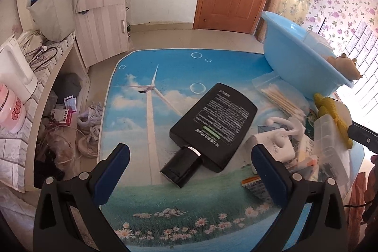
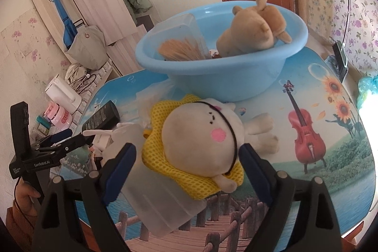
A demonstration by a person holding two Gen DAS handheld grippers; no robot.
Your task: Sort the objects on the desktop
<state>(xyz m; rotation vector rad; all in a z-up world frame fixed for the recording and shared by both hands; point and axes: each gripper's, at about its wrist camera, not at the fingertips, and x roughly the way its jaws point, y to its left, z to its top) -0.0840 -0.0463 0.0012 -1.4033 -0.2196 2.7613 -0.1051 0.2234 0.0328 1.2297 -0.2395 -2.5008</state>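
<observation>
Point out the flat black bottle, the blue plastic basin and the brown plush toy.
flat black bottle [image 1: 216, 128], left wrist view, label face.
blue plastic basin [image 2: 226, 79], right wrist view, outer wall.
brown plush toy [image 2: 250, 34], right wrist view, body.

Ahead of the left gripper [image 1: 190, 158], the black bottle [image 1: 213, 126] looks smooth matt plastic with a glossy cap. The table [image 1: 146, 185] carries a shiny printed film. Between the right gripper's [image 2: 187, 161] blue pads lies a soft cloth plush toy [image 2: 200, 141] on yellow mesh; beyond it, a glossy blue plastic basin [image 2: 226, 77].
</observation>
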